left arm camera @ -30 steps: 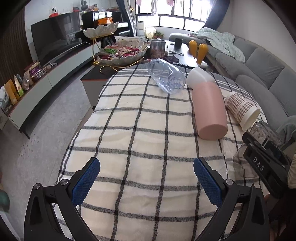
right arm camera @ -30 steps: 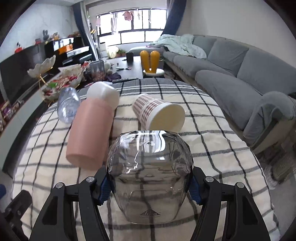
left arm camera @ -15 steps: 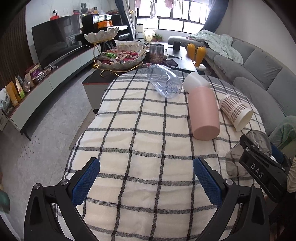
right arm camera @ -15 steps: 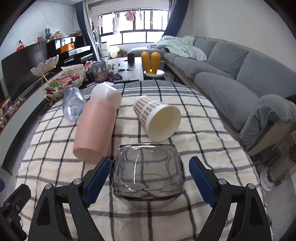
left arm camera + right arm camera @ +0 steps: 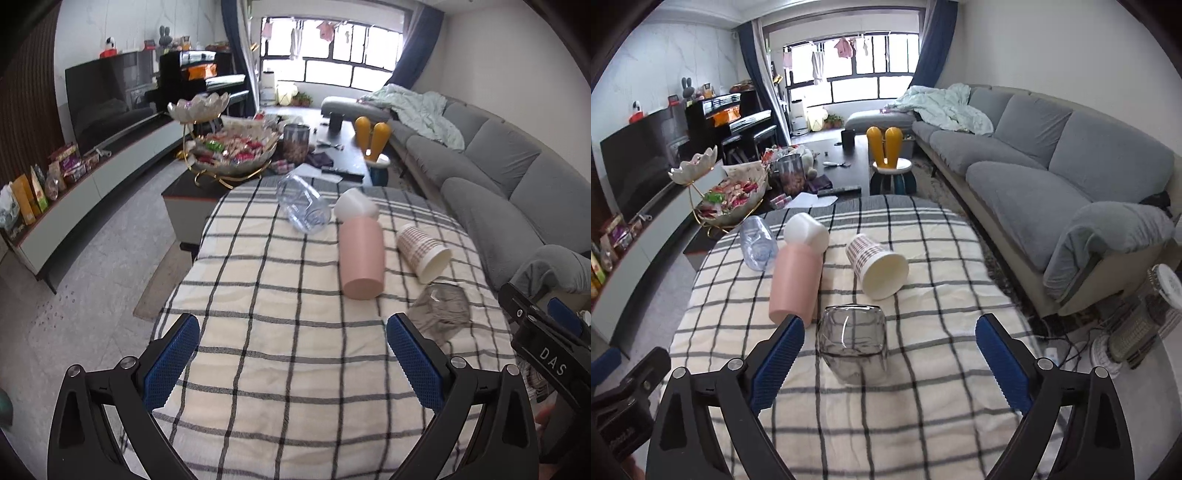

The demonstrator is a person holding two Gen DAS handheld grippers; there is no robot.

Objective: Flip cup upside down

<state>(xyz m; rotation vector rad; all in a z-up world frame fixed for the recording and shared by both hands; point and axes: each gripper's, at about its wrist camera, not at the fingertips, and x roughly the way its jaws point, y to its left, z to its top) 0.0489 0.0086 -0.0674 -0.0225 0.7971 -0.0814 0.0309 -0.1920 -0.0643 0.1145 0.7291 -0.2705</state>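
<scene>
- Released since the earlier frame, the smoky glass cup point(image 5: 853, 341) stands apparently mouth-down on the checked cloth point(image 5: 923, 387).
- Right gripper point(image 5: 888, 363) gapes wide and empty; left gripper point(image 5: 295, 365) likewise.
- Flip seems finished; next comes withdrawal without nudging it.

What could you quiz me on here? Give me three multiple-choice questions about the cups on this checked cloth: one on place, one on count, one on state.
1. What lies directly left of the checked paper cup in the right view?
A. pink cup
B. clear bottle
C. glass cup

2. How many vessels lie on their sides on the cloth?
A. two
B. four
C. six

3. How does the glass cup stand?
A. on its side
B. held in tongs
C. free, wide end down

Answers:
1 A, the pink cup lies beside it.
2 B, clear bottle, white cup, pink and paper cups.
3 C, the right tongs are open, apart from it.
</scene>
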